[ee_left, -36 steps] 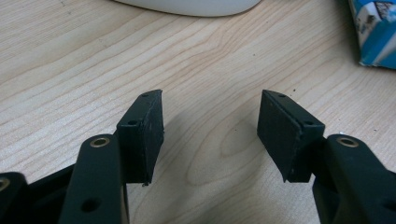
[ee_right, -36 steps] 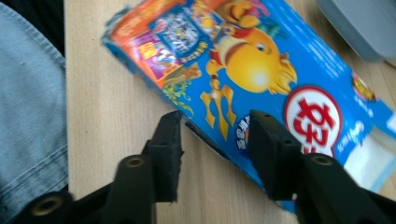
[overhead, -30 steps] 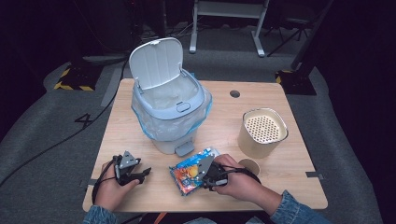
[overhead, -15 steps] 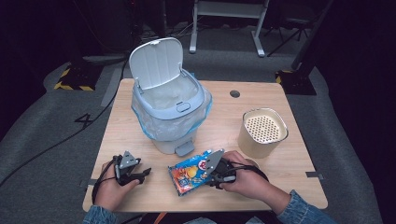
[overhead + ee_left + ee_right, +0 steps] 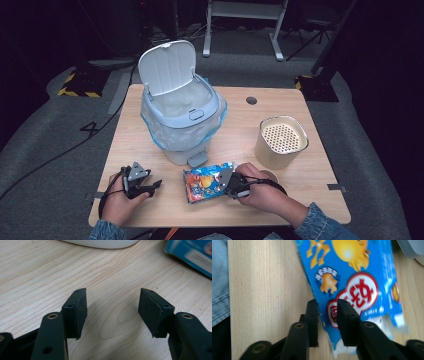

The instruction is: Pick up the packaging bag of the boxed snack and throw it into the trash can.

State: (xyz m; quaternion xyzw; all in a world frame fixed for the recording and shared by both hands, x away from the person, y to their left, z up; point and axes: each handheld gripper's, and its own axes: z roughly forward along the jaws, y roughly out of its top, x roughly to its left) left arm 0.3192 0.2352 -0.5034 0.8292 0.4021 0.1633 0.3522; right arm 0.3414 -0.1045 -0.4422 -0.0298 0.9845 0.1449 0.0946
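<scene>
Blue, torn-open snack packet (image 5: 207, 182) lying flat near the front edge of the wooden tabletop (image 5: 300, 100), just in front of the pedal of a grey bin (image 5: 181, 117) whose lid stands raised and whose liner bag hangs over its rim. High view: the right gripper (image 5: 231, 182) meets the packet at its right-hand end; the left gripper (image 5: 150, 186) rests in the person's other hand, well apart from the packet, on bare wood; a cream perforated canister (image 5: 280, 142) stands to the right of the bin. Right gripper view (image 5: 327, 305): the jaws have just been closing and stand narrowly apart astride the packet's torn edge, the foil between them; whether the pads already press on it cannot be told. This view also resolves the printed orange figures and red-ringed white discs, which the high view renders as a blur of colour. Left gripper view (image 5: 112, 305): the jaws stand wide apart with nothing between them, low over the wood grain; a corner of the packet (image 5: 192, 253) and the bin's pale base (image 5: 100, 243) lie beyond.
</scene>
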